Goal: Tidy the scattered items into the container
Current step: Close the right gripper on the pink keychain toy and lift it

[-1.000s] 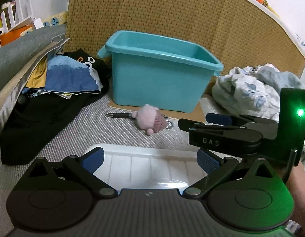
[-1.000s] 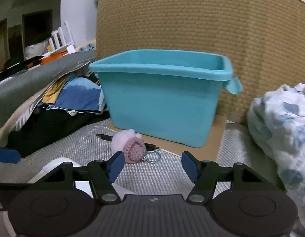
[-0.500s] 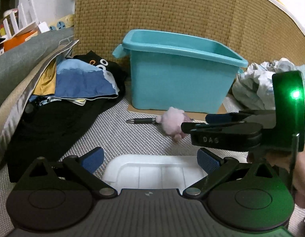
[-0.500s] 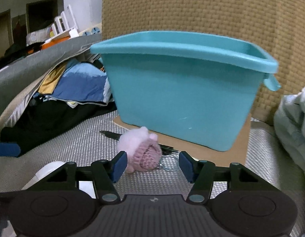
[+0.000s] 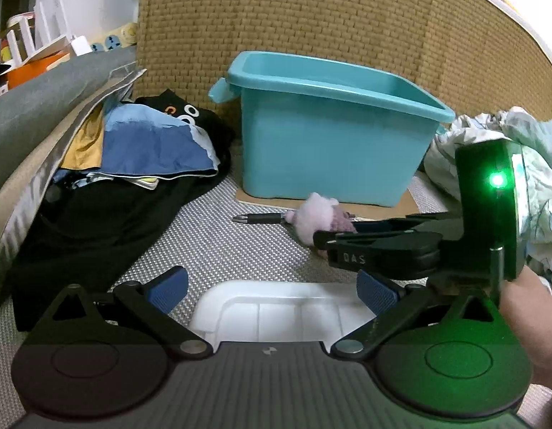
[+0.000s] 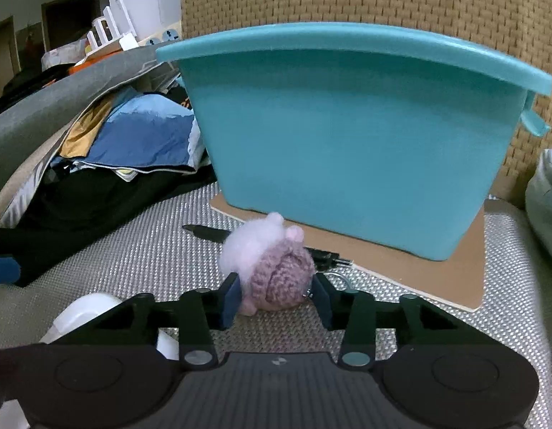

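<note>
A pink plush keychain point(image 6: 272, 271) lies on the woven mat in front of the teal bin point(image 6: 347, 136). My right gripper point(image 6: 276, 298) is down at the mat with both blue pads pressed against the plush's sides. A black pen point(image 6: 208, 232) lies just behind the plush. In the left wrist view the same plush point(image 5: 315, 214), pen point(image 5: 261, 218) and bin point(image 5: 329, 150) show, with the right gripper point(image 5: 333, 236) reaching in from the right. My left gripper point(image 5: 272, 291) hangs open over a white plastic lid point(image 5: 276, 314), holding nothing.
The bin stands on a cardboard sheet point(image 6: 419, 271) against a woven headboard point(image 5: 311, 18). A pile of dark and blue clothes point(image 5: 150, 143) fills the left side. A crumpled floral cloth point(image 5: 537, 164) lies at the right. A hand point(image 5: 529, 314) holds the right gripper.
The right gripper moved forward to the plush keychain and its fingers narrowed onto it. The left gripper shifted slightly, staying open above the white lid.
</note>
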Action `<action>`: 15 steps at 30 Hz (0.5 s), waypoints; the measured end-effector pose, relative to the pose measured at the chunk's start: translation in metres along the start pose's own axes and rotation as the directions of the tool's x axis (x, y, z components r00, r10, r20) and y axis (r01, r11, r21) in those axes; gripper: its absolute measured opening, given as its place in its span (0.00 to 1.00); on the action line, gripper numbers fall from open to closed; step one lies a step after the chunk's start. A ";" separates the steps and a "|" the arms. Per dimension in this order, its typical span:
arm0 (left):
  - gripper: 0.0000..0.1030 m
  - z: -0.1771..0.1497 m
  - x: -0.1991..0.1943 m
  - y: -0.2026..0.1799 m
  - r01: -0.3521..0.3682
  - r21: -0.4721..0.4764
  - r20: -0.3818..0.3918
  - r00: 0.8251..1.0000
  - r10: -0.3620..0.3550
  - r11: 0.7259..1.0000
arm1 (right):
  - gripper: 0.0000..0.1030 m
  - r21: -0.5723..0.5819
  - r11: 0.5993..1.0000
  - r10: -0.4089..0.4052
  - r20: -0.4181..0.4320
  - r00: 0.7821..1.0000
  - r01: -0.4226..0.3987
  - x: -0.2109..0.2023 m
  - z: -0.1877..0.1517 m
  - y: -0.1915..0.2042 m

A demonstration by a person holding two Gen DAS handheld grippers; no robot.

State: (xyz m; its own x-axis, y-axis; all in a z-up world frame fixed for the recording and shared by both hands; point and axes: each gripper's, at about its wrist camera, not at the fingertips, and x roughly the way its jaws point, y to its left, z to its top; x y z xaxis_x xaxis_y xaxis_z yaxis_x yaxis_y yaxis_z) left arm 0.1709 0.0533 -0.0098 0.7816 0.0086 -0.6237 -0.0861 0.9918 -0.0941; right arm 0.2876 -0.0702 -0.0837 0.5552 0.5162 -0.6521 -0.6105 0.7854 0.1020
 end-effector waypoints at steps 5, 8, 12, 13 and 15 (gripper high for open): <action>1.00 0.000 0.000 0.002 -0.004 -0.002 0.005 1.000 0.004 1.000 | 0.35 0.018 1.000 0.014 0.013 1.000 -0.015 -0.003 0.000 0.000; 1.00 0.000 0.000 0.004 -0.008 -0.008 0.003 1.000 0.008 1.000 | 0.34 0.009 1.000 0.020 0.019 1.000 -0.020 -0.006 0.001 0.003; 1.00 0.000 0.002 0.004 -0.002 -0.011 -0.004 1.000 0.002 1.000 | 0.33 -0.009 1.000 0.020 0.051 0.998 -0.019 -0.017 0.005 0.008; 1.00 0.000 0.002 0.004 0.000 -0.009 -0.002 1.000 0.000 1.000 | 0.33 -0.013 1.000 0.019 0.061 0.998 -0.019 -0.021 0.006 0.010; 1.00 0.000 0.002 0.004 0.002 -0.005 0.001 1.000 -0.002 1.000 | 0.33 -0.020 1.000 0.018 0.079 0.997 -0.016 -0.028 0.008 0.011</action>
State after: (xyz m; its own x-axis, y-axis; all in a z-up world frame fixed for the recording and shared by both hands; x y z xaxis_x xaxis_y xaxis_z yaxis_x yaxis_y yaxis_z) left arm 0.1724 0.0570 -0.0116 0.7825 0.0066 -0.6226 -0.0872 0.9912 -0.0991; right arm 0.2696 -0.0731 -0.0577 0.5873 0.5557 -0.5885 -0.6309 0.7697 0.0973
